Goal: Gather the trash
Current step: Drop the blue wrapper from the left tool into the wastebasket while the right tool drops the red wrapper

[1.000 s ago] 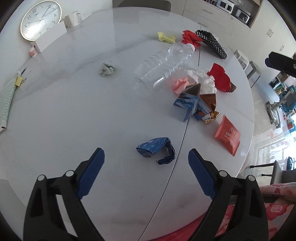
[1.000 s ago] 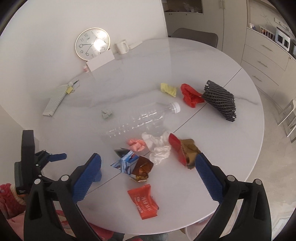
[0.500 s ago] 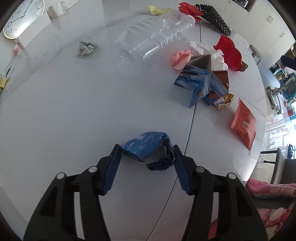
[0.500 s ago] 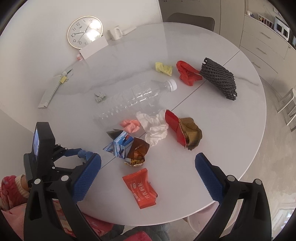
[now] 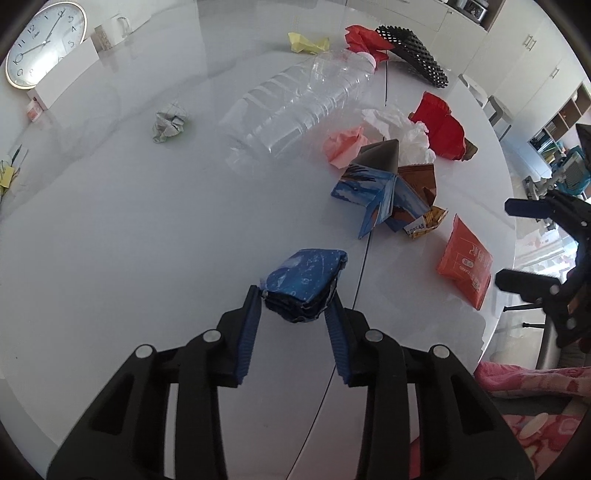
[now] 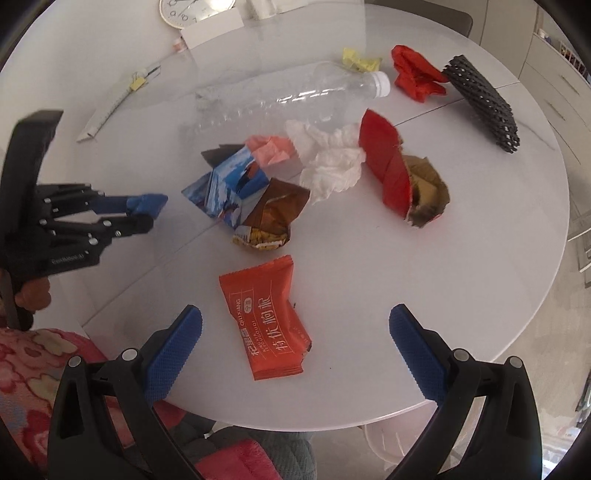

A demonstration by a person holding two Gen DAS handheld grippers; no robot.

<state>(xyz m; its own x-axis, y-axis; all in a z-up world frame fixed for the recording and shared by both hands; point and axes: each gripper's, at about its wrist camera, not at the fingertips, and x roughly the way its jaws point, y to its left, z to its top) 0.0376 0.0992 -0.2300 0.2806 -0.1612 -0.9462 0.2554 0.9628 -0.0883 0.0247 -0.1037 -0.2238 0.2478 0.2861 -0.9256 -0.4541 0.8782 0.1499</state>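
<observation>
My left gripper [image 5: 293,302] is shut on a crumpled blue wrapper [image 5: 304,282] over the white round table [image 5: 110,240]; it also shows in the right wrist view [image 6: 144,212] at the left. My right gripper [image 6: 295,328] is open, just above an orange snack packet [image 6: 264,317], which lies between its fingers. That packet shows in the left wrist view [image 5: 465,266]. Beyond lie a blue carton [image 6: 225,188], a brown wrapper [image 6: 275,214], white tissue [image 6: 328,158], pink paper [image 6: 271,149] and a clear plastic bottle [image 6: 288,98].
A red and brown bag [image 6: 399,177], red wrapper [image 6: 415,77], yellow paper [image 6: 360,61] and black mesh sleeve [image 6: 482,101] lie farther back. A grey paper ball [image 5: 170,123], a clock [image 5: 40,42] and a mug [image 5: 110,29] are at the far left. The table edge is near me.
My left gripper closed on the blue wrapper and lifted it slightly. My right gripper moved down and forward to the orange packet, still open.
</observation>
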